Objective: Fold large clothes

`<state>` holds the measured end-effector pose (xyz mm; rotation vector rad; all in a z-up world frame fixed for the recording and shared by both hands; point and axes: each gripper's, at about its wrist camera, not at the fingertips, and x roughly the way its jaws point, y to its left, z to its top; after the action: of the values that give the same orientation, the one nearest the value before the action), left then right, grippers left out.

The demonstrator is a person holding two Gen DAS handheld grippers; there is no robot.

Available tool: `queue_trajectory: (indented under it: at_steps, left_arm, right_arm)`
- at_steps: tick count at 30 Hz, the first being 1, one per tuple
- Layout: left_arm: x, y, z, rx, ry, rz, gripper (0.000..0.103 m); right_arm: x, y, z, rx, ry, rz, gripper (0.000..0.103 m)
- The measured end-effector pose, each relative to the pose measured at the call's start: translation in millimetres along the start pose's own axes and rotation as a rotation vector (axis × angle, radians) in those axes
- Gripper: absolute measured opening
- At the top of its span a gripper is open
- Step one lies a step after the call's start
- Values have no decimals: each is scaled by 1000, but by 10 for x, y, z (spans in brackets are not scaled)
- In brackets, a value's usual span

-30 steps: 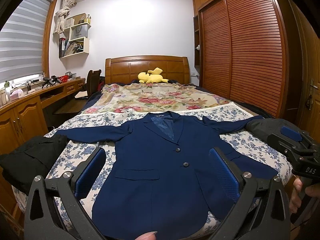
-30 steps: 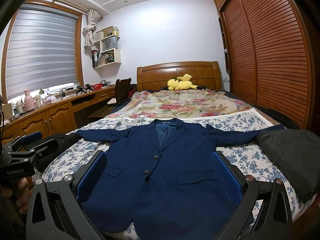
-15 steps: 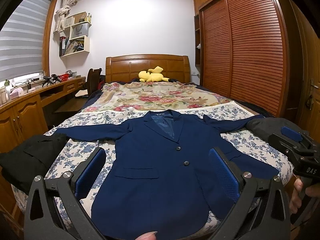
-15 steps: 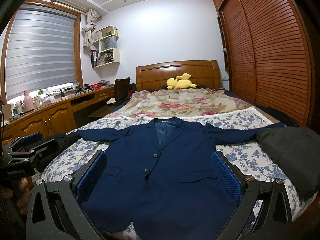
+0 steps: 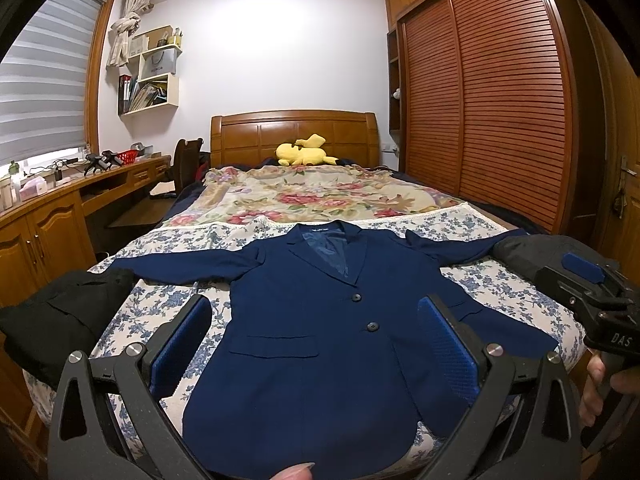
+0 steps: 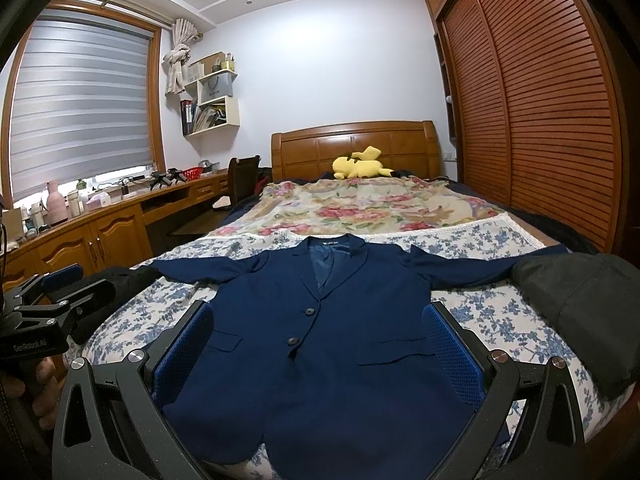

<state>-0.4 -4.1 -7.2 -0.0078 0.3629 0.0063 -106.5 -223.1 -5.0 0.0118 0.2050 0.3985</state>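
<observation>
A navy blue suit jacket (image 5: pixel 320 320) (image 6: pixel 328 332) lies flat and face up on the bed, buttoned, with both sleeves spread sideways and its hem at the near edge. My left gripper (image 5: pixel 316 340) hovers above the lower front of the jacket, open, with nothing between its blue pads. In the right wrist view my right gripper (image 6: pixel 316 344) is likewise open and empty over the jacket's lower half. Each gripper also shows in the other's view: the right gripper (image 5: pixel 588 280) at the far right, the left gripper (image 6: pixel 52 292) at the far left.
A black garment (image 5: pixel 64 312) lies at the bed's left corner and a dark grey garment (image 6: pixel 580 304) at the right. A yellow plush toy (image 5: pixel 304 152) sits by the headboard. A wooden desk (image 5: pixel 48 216) runs along the left, a slatted wardrobe (image 5: pixel 500 112) along the right.
Both grippers have drawn slightly back and up; the jacket sits a little farther away in both views. The jacket itself has not moved.
</observation>
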Motion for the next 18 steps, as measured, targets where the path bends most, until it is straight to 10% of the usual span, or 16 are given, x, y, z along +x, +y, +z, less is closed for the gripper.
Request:
queue_trajectory:
  at_steps: [18]
  left_arm:
    - [-90,-18,33,5,-18,-18,103]
  right_arm:
    - [-6,15,7,5,-8,0,103]
